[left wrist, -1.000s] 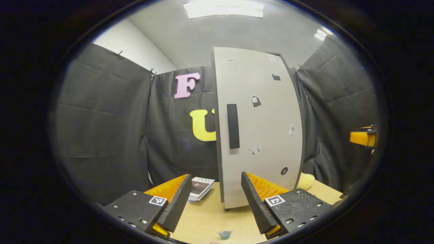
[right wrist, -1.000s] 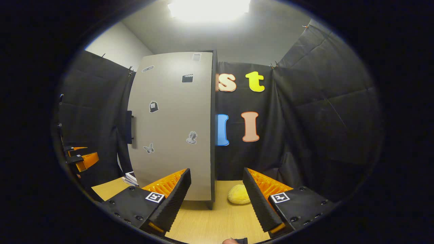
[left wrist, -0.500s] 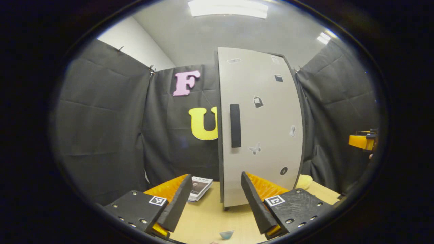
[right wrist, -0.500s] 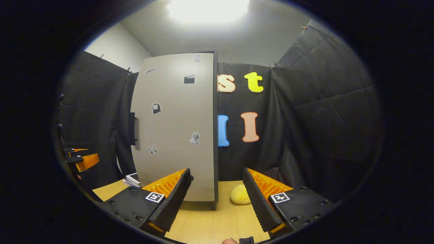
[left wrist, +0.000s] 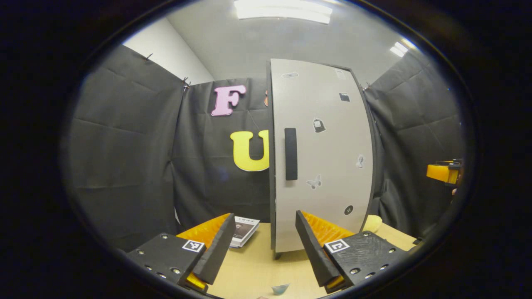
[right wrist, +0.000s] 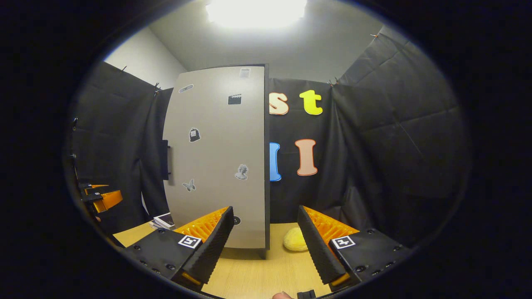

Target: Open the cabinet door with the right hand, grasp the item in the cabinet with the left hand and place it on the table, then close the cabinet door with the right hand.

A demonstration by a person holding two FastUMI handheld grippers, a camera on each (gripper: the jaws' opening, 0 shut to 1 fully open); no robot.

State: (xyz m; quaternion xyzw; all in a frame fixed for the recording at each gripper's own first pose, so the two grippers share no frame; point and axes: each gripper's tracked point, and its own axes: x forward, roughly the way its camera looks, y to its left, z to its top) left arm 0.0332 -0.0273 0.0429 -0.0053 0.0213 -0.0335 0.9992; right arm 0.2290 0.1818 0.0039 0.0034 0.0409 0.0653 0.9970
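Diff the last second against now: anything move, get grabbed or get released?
Only small camera drift. In the left gripper view the cabinet door and its handle sit slightly further right; in the right gripper view the door has slid right too. Nothing was grabbed or released. Unchanged: door shut, both grippers' jaws open and empty, booklets and yellow object on the table.
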